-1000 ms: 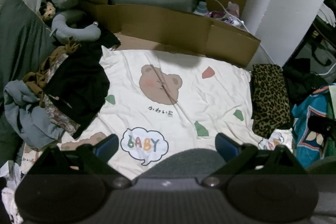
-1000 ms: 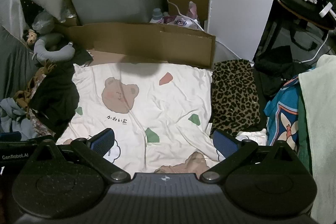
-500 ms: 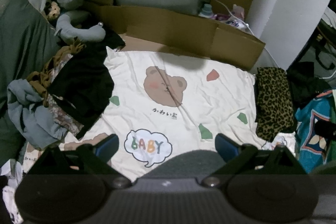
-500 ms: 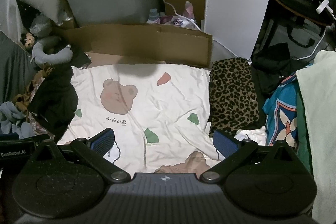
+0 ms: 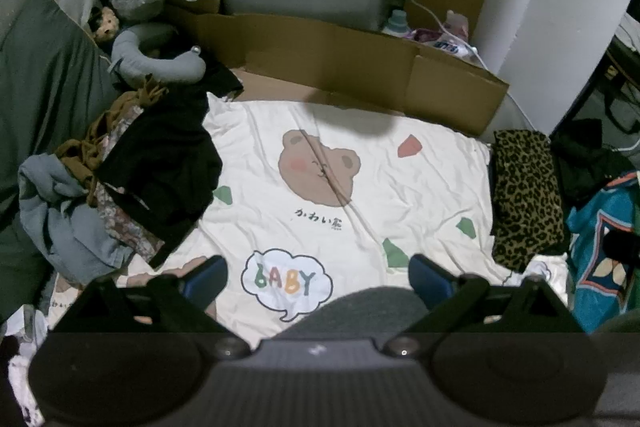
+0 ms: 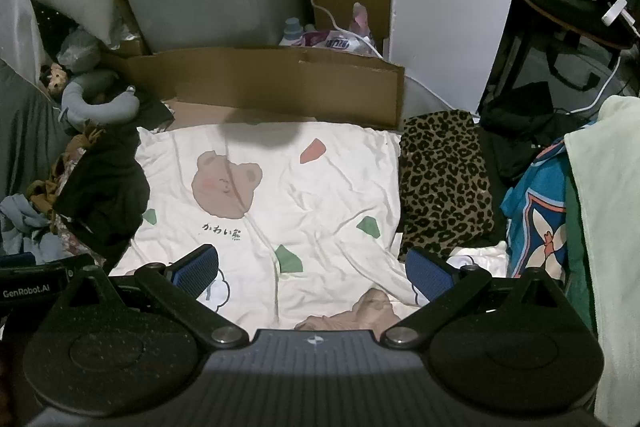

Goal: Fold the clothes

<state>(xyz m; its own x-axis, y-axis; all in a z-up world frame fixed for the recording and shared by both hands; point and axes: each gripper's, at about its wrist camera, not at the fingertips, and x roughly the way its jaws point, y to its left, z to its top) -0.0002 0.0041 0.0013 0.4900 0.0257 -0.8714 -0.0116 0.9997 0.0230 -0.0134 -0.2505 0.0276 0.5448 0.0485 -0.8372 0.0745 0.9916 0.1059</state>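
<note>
A heap of unfolded clothes (image 5: 132, 179) in black, brown, floral and grey-blue lies at the left edge of a cream bear-print sheet (image 5: 340, 195); the heap (image 6: 100, 195) also shows in the right wrist view, left of the sheet (image 6: 280, 195). A folded leopard-print garment (image 5: 524, 195) (image 6: 444, 183) rests at the sheet's right edge. My left gripper (image 5: 318, 277) hangs open above the sheet's near part, over the "BABY" bubble. My right gripper (image 6: 312, 273) is open too, above the sheet's near edge. Neither holds anything.
A cardboard wall (image 5: 344, 55) borders the far side of the sheet. A grey plush toy (image 5: 160, 65) lies at the far left. Teal patterned fabric (image 6: 536, 211) and a pale green towel (image 6: 608, 211) lie at the right, with black cloth (image 6: 524, 131) behind the leopard garment.
Both views have shifted slightly, the scene sliding a little to the right in the left wrist view. Both grippers stay open and nothing on the sheet has moved.
</note>
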